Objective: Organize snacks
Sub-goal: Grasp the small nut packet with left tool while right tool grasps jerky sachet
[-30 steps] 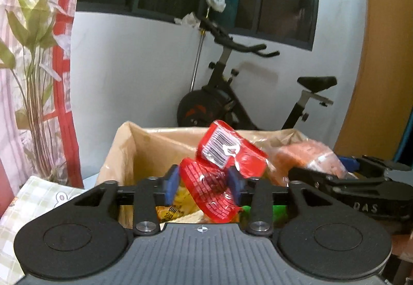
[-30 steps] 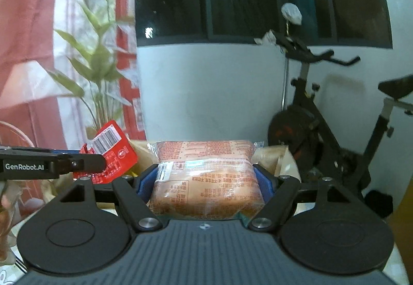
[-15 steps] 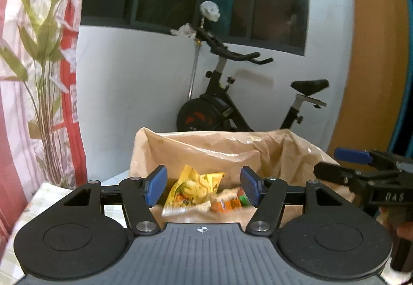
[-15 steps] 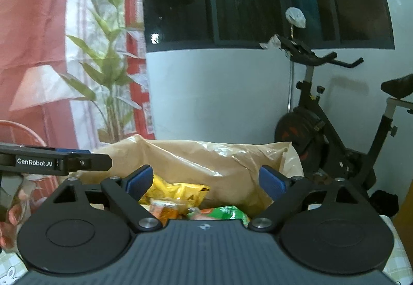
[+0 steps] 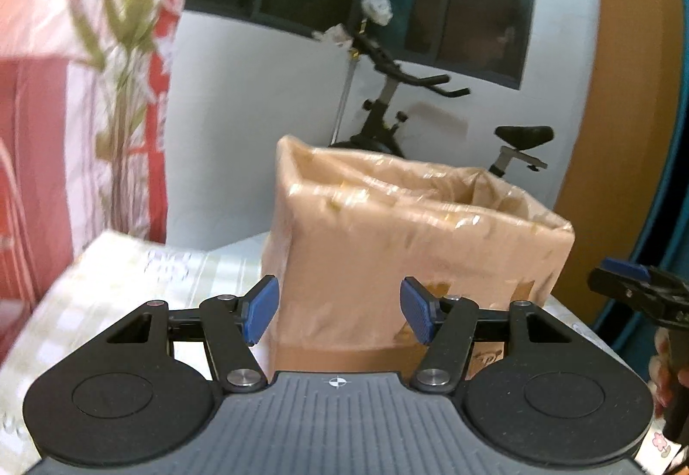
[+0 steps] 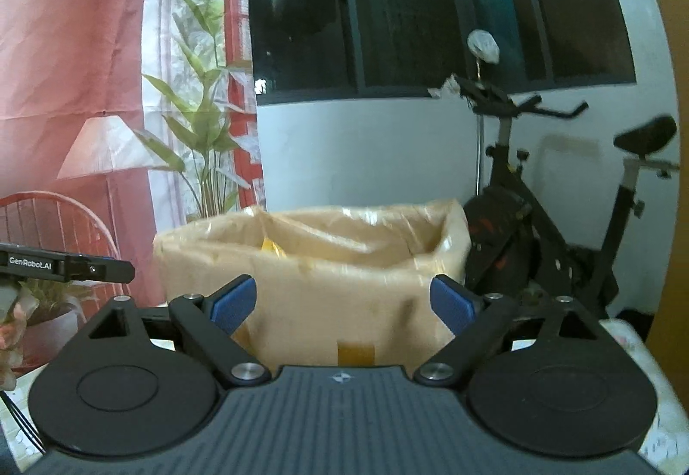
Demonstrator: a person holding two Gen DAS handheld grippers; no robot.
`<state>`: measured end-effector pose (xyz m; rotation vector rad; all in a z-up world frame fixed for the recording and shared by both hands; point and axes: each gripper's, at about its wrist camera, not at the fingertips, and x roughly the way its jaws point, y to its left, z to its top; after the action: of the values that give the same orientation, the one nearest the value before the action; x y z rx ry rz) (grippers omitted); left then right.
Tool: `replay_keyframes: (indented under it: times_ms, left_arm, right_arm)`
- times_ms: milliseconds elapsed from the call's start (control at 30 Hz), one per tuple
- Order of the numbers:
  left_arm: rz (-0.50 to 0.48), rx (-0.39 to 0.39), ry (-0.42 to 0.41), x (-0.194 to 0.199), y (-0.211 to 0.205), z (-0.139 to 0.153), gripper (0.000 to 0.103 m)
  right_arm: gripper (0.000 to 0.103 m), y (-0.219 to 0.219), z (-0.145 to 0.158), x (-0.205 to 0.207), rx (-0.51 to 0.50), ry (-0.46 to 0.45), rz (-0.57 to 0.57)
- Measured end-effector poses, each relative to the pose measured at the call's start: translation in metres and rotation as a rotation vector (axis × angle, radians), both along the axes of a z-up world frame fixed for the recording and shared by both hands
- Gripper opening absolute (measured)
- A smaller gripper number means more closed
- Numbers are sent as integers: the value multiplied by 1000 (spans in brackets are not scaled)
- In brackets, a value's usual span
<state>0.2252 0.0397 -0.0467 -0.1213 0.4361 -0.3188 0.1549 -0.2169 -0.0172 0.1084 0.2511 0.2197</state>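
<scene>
Change since earlier: both snack packets have been let go into the lined box, and both claws have been drawn back from it, so its outer wall is now faced instead of its inside.
Left claw [image 5: 339, 313]: spread, nothing between the blue pads.
Right claw [image 6: 344, 305]: spread wide, likewise empty.
Snacks: a yellow packet [image 6: 272, 247] is glimpsed inside the box; the rest are hidden below the rim.
Box [image 6: 327, 290]: cardboard, lined with a plastic bag, stood on the checked table [image 5: 129, 285] toward its far edge.
Step in hand: judged a retreat to fetch more snacks; claws are best kept spread and lifted clear of the loose liner.
Surroundings: exercise bike [image 6: 555, 225] behind the box, leafy curtain [image 5: 86, 66] to the left.
Obstacles: each claw lies just beside the other, so crossing paths is the likelier snag.
</scene>
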Motion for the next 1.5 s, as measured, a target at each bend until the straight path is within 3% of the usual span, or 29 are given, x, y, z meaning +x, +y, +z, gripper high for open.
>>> replay_keyframes:
  times_ms: [167, 333, 600, 733, 833, 1033, 1300, 1400, 1433, 1500]
  left_arm:
    - [30, -26, 64, -2, -1, -21, 64]
    - [23, 9, 96, -6, -11, -34, 64]
    - [27, 24, 142, -11, -13, -50, 64]
    - [40, 17, 160, -12, -10, -55, 64]
    - [43, 18, 165, -13, -9, -57, 64]
    - [51, 14, 174, -15, -9, -60, 64]
    - [48, 20, 191, -14, -12, -64, 64]
    - [43, 22, 192, -16, -14, -65, 64]
    - [42, 25, 194, -16, -14, -66, 64]
    - [42, 29, 202, -17, -15, -68, 64]
  right_arm:
    - [89, -9, -19, -16, -7, 53, -22]
    - [87, -9, -47, -24, -55, 139, -11]
    - [83, 9, -109, -13, -198, 399, 127]
    - [83, 22, -127, -9, -259, 465, 205]
    - [83, 34, -137, -4, -342, 475, 236]
    - [82, 47, -141, 8, -371, 465, 281]
    - [75, 46, -147, 23, -256, 469, 234]
    - [63, 48, -148, 25, -241, 457, 197]
    - [54, 49, -147, 25, -239, 451, 190]
    - [50, 50, -147, 24, -238, 439, 192]
